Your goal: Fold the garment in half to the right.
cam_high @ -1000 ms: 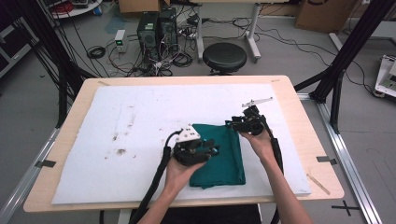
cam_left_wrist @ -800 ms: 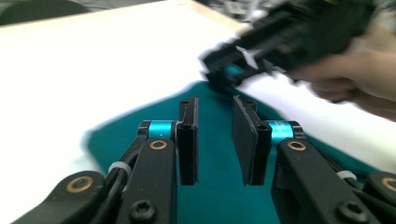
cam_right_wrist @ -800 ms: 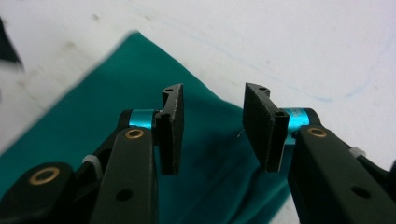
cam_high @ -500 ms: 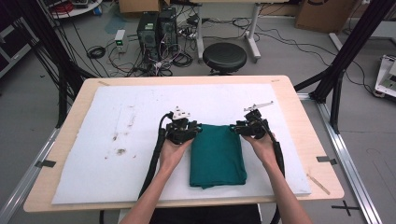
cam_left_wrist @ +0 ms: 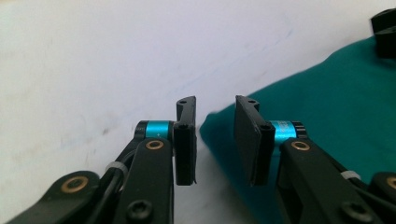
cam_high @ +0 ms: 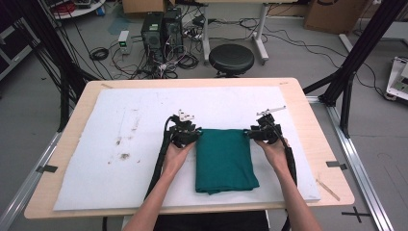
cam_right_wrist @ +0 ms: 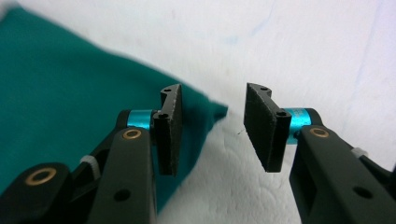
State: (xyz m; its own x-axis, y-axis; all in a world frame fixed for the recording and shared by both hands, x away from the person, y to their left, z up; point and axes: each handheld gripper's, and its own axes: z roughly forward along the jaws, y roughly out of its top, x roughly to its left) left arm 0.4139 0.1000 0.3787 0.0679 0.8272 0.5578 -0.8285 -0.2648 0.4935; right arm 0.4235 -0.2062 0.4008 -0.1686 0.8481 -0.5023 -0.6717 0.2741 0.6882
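Green cloth (cam_high: 224, 160): folded into an upright rectangle, lying flat on the white sheet (cam_high: 120, 144) that covers the wooden surface (cam_high: 327, 144), right of centre and toward the near edge. Its far edge runs level between the two tongs.

Left tongs (cam_high: 185, 132): held in the person's left hand (cam_high: 177, 154), at the cloth's far left corner. In the left gripper view (cam_left_wrist: 215, 140) the jaws stand apart with a narrow gap between them, having just opened a little; the cloth's corner (cam_left_wrist: 299, 102) lies beyond and below the gap, and nothing is pinched between the pads.

Right tongs (cam_high: 262, 132): held in the right hand (cam_high: 275, 151), at the cloth's far right corner. In the right gripper view (cam_right_wrist: 212, 133) the jaws stand apart; the pointed corner of the cloth (cam_right_wrist: 70, 93) lies on the sheet under the gap, not pinched.

Sheet: faint brown marks at its left part.

Beyond the surface: a round black stool (cam_high: 231, 58) on the floor, computer cases (cam_high: 161, 29) and loose cables.
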